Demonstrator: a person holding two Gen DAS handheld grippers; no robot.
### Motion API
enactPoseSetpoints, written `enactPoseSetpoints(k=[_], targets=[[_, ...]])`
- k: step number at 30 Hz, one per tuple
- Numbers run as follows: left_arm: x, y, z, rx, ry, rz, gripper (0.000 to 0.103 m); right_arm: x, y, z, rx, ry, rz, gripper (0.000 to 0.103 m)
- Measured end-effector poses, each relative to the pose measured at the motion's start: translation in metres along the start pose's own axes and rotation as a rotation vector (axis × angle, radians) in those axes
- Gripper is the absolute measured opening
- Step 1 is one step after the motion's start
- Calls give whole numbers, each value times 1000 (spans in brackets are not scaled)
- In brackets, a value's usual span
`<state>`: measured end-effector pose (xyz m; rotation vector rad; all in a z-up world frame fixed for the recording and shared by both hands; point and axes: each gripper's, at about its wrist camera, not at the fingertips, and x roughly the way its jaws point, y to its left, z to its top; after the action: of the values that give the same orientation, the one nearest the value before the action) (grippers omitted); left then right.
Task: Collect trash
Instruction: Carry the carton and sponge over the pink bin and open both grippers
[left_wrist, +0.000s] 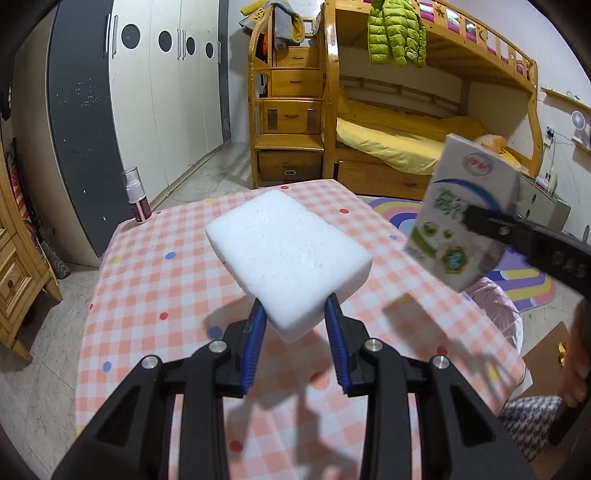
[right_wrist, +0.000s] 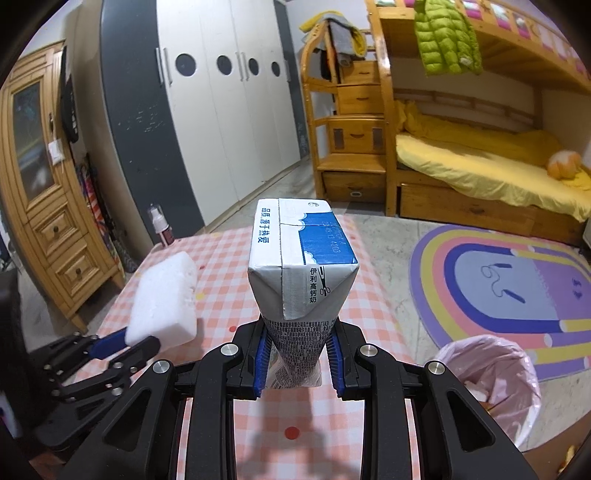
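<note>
My left gripper (left_wrist: 295, 310) is shut on a white foam block (left_wrist: 288, 254) and holds it above the checked tablecloth (left_wrist: 155, 280). My right gripper (right_wrist: 297, 341) is shut on a blue and white milk carton (right_wrist: 299, 258), held above the table. In the left wrist view the carton (left_wrist: 465, 214) hangs at the right, over the table's edge. In the right wrist view the foam block (right_wrist: 162, 299) and the left gripper (right_wrist: 122, 341) show at the left. A trash bin with a pink bag (right_wrist: 495, 384) stands on the floor right of the table; it also shows in the left wrist view (left_wrist: 498, 302).
A small spray bottle (left_wrist: 137, 195) stands at the table's far left corner. A wooden cabinet (right_wrist: 48, 192) is at the left, wardrobes behind, a bunk bed (right_wrist: 480, 166) and a rainbow rug (right_wrist: 509, 280) at the right. A cardboard box (left_wrist: 546, 354) sits near the bin.
</note>
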<state>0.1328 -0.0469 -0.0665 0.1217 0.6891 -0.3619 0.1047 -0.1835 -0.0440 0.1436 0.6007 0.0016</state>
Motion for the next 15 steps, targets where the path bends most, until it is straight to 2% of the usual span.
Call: enactPoseSetpoints(k=[4, 8, 15], targets=[[4, -5, 7, -21, 7, -43, 31, -27, -12, 9, 0, -43, -39, 27], [-6, -21, 7, -17, -14, -113, 32, -51, -34, 0, 8, -54, -99, 27], [1, -90, 3, 112, 0, -214, 32, -71, -77, -38, 21, -14, -221, 27]])
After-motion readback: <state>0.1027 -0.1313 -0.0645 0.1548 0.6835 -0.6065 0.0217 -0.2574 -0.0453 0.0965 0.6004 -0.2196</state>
